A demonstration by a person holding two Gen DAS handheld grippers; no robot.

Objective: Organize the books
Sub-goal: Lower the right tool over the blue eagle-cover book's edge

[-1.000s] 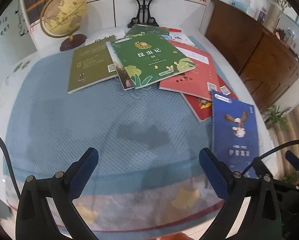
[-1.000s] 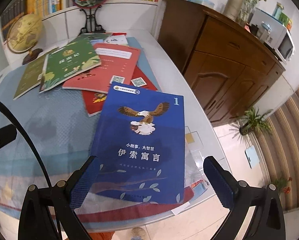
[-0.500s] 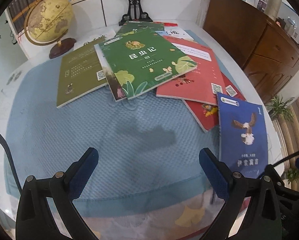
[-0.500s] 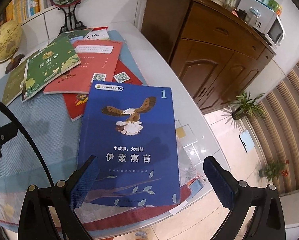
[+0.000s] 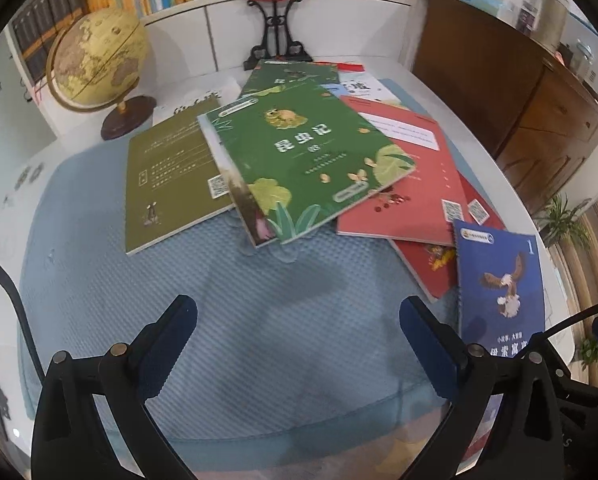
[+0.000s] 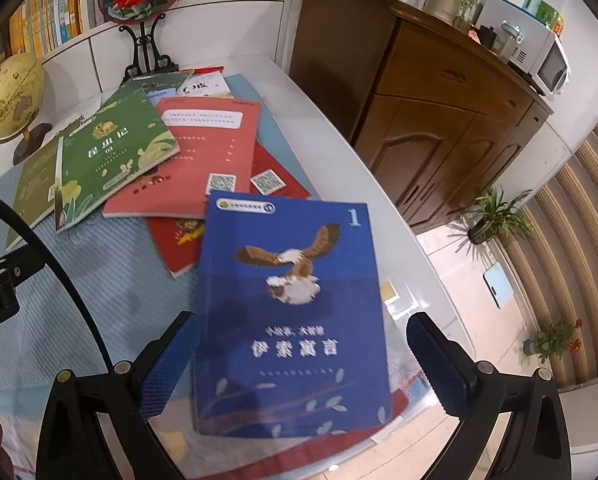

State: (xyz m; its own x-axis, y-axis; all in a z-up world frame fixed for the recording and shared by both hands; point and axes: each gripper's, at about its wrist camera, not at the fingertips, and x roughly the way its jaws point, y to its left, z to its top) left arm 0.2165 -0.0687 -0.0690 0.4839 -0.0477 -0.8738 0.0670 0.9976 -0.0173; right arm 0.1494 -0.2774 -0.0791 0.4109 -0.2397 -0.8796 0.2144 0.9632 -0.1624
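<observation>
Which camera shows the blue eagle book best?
The right wrist view: the blue eagle book fills the middle, whole cover and title visible. The left wrist view shows it only at the right edge, its bottom hidden behind the gripper.

Left tool black with ribbed blue pads, silver screws, black cable, right tool alike

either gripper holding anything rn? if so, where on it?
Nothing held. Left gripper open above the blue mat; right gripper open over the blue eagle book.
</observation>
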